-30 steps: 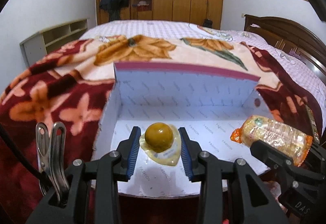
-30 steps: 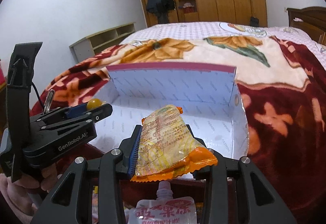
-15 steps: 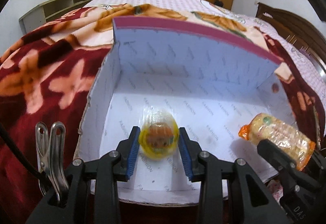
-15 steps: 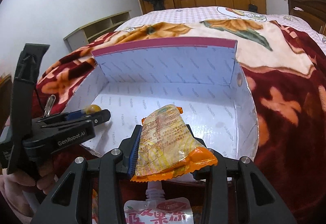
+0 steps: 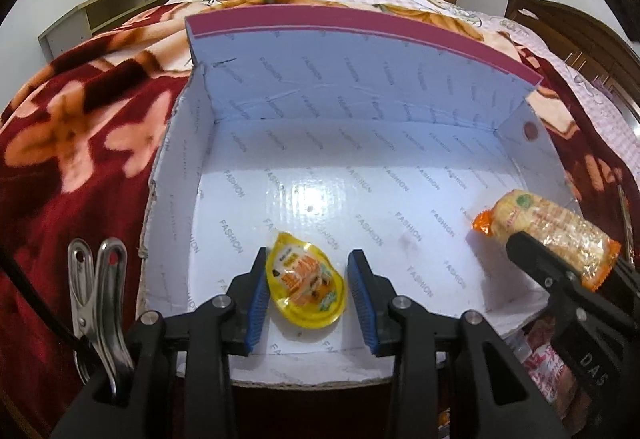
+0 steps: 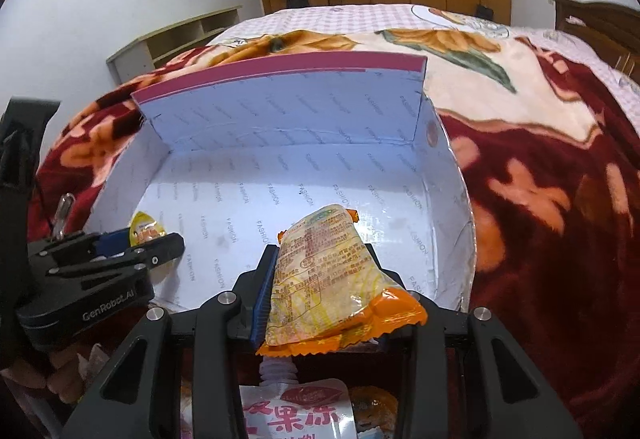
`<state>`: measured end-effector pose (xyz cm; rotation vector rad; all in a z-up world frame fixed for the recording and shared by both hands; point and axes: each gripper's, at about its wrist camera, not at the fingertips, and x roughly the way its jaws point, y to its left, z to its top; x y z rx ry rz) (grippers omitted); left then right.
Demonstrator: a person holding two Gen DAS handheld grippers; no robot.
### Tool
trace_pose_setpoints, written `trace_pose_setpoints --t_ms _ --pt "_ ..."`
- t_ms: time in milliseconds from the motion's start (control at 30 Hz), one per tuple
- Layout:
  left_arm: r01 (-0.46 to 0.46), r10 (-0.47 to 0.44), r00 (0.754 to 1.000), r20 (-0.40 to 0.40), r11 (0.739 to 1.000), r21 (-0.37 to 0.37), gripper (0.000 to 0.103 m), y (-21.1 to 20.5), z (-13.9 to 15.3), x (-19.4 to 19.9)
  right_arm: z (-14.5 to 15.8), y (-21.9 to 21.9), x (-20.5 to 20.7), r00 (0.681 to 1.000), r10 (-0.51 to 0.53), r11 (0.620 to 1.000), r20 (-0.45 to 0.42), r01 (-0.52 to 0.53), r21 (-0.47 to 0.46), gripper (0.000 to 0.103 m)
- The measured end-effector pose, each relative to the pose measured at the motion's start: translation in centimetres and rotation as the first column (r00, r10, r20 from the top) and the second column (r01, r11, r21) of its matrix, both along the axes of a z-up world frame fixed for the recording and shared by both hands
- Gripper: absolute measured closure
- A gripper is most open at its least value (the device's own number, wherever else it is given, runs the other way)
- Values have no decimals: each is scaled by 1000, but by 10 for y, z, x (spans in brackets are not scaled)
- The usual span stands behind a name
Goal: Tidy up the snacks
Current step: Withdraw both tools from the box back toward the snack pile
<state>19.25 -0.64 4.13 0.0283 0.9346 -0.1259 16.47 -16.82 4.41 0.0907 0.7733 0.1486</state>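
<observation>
The left gripper hung over the near edge of the white cardboard box, its blue pads spread apart and a yellow jelly cup lying label-up on the box floor between them, a gap showing on the right side; on the left I could not tell whether the pad touched it. At about three o'clock from the cup, the right gripper was clamped on an orange-ended cracker packet, held above the box's near right part. The box sat on a red floral blanket spread over the bed. At six o'clock below the right gripper, a pink-lettered jelly pouch lay outside the box.
</observation>
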Motion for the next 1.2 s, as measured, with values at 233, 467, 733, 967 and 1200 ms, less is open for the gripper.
trace_pose_setpoints --t_ms 233,467,733,967,1200 --pt "0 1 1000 25 1000 -3 57 -1 5 -3 4 -2 -5 1000 17 999 16 -18 34 58" --pt "10 -9 997 81 1000 -7 39 -3 19 -14 13 6 -14 997 57 997 47 -59 47 46" --pt "4 -5 987 163 1000 1 30 3 43 -36 31 11 -35 990 84 994 113 -91 58 39" --pt "-1 5 982 189 1000 -18 30 14 58 -60 40 14 -53 986 97 991 136 -108 75 38" --pt "19 -15 976 218 1000 -16 30 16 70 -90 48 14 -74 982 102 990 158 -116 85 38"
